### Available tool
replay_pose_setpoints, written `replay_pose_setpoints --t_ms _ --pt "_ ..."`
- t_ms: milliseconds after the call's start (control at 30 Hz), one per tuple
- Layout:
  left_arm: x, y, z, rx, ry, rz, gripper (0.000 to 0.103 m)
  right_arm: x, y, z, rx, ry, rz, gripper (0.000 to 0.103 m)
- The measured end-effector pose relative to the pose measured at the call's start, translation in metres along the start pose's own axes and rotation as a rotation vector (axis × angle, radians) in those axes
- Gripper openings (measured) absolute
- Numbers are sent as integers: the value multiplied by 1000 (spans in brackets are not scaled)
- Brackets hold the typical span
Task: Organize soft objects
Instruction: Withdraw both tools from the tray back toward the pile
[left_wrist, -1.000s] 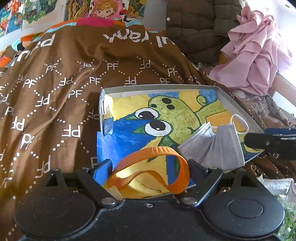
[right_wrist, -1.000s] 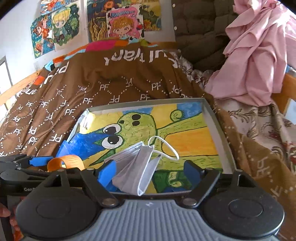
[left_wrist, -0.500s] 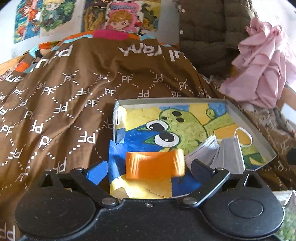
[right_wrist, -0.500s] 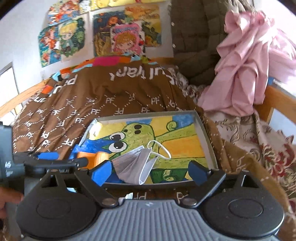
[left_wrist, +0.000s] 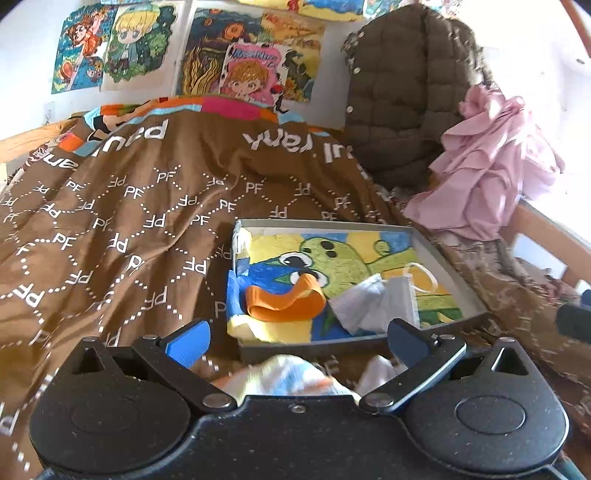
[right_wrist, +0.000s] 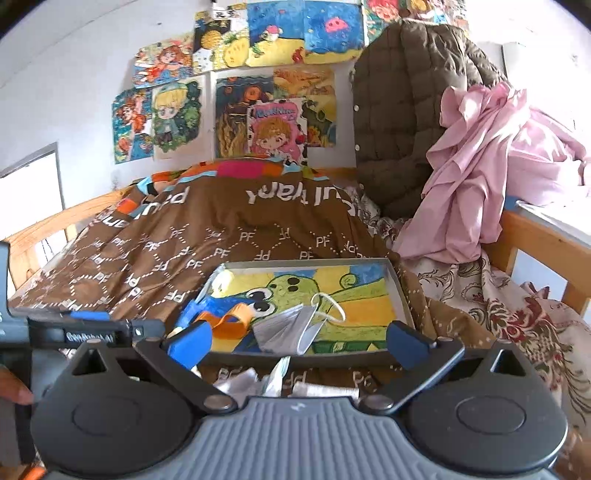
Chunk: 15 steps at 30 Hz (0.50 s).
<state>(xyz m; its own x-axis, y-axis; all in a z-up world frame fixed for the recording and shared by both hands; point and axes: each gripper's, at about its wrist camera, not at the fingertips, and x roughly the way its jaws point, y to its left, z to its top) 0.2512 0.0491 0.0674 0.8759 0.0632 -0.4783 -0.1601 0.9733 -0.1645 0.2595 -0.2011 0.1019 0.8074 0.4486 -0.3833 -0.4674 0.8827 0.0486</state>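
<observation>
Grippers first, since they sit nearest to us: our left gripper (left_wrist: 297, 339) has let go and pulled back, its blue-padded jaws spread wide with nothing between them, and our right gripper (right_wrist: 299, 341) is likewise spread and empty. A second ago the left jaws framed the orange elastic band (left_wrist: 284, 297) close over the box; now they stand short of its near wall. Just under both grippers, on the bed before the box, lie blurred pale cloth pieces (left_wrist: 291, 373), too smeared for us to name.

Beyond them, the shallow grey cardboard box lined with a green cartoon creature painting (left_wrist: 447, 266) rests on the brown PF-patterned quilt (left_wrist: 122, 229). The band now lies released inside it at the near left. Just beside it, to the right, sits the grey pleated face mask with white ear loops (left_wrist: 380, 304), unmoved.

We judge two soft items stowed, and the pale pieces in front probably next.

Farther off, a brown quilted jacket (left_wrist: 399, 110) and crumpled pink cloth (left_wrist: 487, 177) are heaped at the bed's far right.
</observation>
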Motion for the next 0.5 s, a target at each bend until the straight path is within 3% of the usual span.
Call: replay_pose_setpoints --t_ms 267,500 --pt "-61 -14 -29 31 -2 -73 102 -60 13 -37 -75 -29 3 103" --pt "-90 -26 -66 76 31 -133 102 -94 17 -75 -111 -16 -27 103"
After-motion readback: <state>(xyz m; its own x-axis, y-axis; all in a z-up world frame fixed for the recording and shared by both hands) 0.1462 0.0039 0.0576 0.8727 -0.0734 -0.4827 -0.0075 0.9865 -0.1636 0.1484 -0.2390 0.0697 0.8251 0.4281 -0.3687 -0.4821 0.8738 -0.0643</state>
